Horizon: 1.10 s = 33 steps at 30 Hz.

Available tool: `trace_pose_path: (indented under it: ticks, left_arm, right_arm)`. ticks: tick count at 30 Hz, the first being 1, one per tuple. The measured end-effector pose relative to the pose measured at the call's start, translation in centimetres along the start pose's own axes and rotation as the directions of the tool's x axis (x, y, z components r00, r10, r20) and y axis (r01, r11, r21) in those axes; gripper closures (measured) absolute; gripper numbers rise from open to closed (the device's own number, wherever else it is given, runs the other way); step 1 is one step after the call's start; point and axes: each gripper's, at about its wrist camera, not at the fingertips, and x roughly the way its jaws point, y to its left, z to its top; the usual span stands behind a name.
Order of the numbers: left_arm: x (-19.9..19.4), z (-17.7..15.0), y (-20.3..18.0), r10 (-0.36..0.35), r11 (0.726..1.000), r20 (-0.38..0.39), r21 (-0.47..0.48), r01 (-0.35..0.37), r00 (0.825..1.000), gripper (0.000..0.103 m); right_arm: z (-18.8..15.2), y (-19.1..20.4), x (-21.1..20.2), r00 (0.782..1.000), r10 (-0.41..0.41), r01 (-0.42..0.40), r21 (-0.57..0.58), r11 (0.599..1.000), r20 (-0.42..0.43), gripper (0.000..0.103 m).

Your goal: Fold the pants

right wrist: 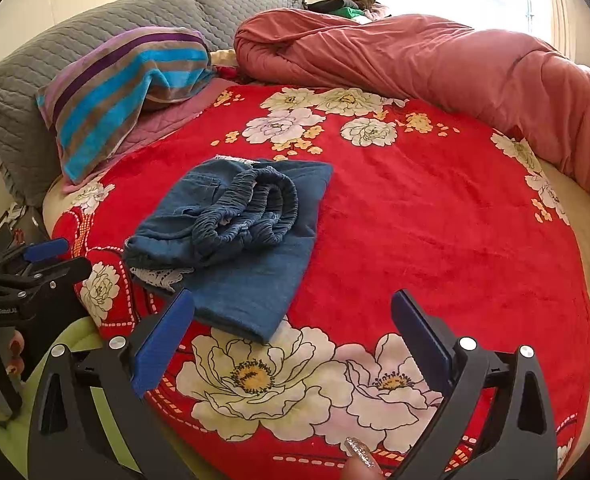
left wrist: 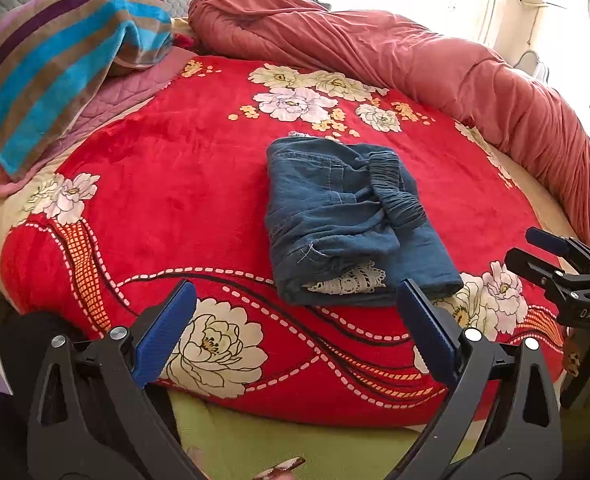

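Observation:
The blue denim pants (left wrist: 343, 216) lie folded in a compact bundle on the red flowered blanket (left wrist: 175, 200), elastic waistband on top, white lace trim showing at the near edge. They also show in the right wrist view (right wrist: 235, 236). My left gripper (left wrist: 295, 300) is open and empty, held back just short of the bundle's near edge. My right gripper (right wrist: 291, 312) is open and empty, near the bundle's near right corner. The right gripper shows at the right edge of the left wrist view (left wrist: 535, 248); the left gripper shows at the left edge of the right wrist view (right wrist: 55, 258).
A rolled pink-red quilt (left wrist: 415, 60) runs along the far and right side of the bed. A striped towel (left wrist: 63, 64) lies over pillows at the far left, with grey quilted pillows (right wrist: 95, 32) behind. A green sheet (left wrist: 255, 440) edges the bed's near side.

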Motion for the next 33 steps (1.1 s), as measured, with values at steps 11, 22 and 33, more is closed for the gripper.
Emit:
trace_pose_path:
  ticks: [11, 22, 33]
  left_arm:
    - [-0.09, 0.03, 0.2, 0.003, 1.0, 0.007, -0.01, -0.003, 1.0, 0.01]
    - [-0.08, -0.03, 0.15, 0.019, 1.0, 0.0, -0.015, -0.019, 1.0, 0.01]
    - [-0.03, -0.29, -0.27, 0.035, 0.999, -0.004, -0.011, -0.035, 0.999, 0.01]
  right_arm:
    - [-0.04, 0.04, -0.1, 1.0, -0.001, 0.001, 0.0, 1.0, 0.003, 0.005]
    - [-0.04, -0.11, -0.18, 1.0, 0.0, 0.0, -0.001, 1.0, 0.003, 0.005]
    - [-0.13, -0.63, -0.09, 1.0, 0.001, -0.001, 0.004, 1.0, 0.0, 0.005]
